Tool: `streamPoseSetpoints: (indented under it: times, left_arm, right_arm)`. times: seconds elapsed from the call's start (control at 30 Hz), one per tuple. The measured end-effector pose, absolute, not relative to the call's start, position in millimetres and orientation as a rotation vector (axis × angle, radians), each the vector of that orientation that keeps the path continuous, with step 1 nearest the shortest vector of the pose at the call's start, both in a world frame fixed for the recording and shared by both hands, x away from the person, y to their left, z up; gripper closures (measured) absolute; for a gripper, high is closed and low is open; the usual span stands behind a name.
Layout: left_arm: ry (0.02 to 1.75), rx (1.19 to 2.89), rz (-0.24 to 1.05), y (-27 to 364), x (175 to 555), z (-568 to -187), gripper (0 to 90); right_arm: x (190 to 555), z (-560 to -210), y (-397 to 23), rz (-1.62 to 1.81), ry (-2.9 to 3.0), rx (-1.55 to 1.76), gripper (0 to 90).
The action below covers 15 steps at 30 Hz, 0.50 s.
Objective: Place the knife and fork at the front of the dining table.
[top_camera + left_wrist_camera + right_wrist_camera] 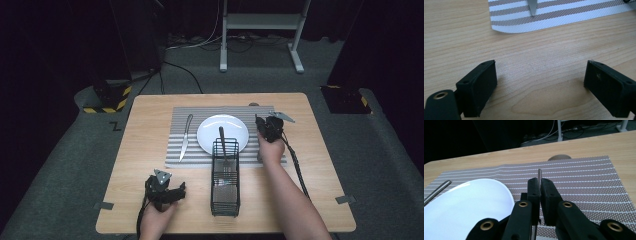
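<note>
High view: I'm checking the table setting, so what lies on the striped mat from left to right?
Knife → white plate → right gripper, shut on a thin metal utensil beside the plate.

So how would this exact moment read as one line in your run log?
right tongs: shut on utensil handle, over placemat beside plate | left tongs: open, idle on table

Place: lab-style recording room
Evidence: dark curtains, floor cables (186, 75), hazard-taped stand bases (107, 97), lone wooden table (150, 150) on grey carpet
</note>
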<state>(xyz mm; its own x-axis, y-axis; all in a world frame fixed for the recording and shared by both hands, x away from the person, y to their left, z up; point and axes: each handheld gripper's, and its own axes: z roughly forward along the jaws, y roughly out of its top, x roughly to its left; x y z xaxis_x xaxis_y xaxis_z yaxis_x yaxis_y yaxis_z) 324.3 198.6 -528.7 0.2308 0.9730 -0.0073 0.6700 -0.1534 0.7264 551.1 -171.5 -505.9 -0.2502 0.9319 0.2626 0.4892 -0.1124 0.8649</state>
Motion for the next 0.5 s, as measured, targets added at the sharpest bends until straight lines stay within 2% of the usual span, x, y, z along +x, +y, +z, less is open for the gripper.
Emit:
streamPoseSetpoints:
  times: [0.27,0.5]
  left_arm:
    - [1.506,1.899,0.641,199,324,-529,11.1]
    - [1.506,1.899,0.641,198,324,-529,11.1]
  right_arm:
    - [550,-502,-172,1.335,1.716,1.538,81.6]
    - [534,-489,-170,1.349,1.729,1.456,70.8]
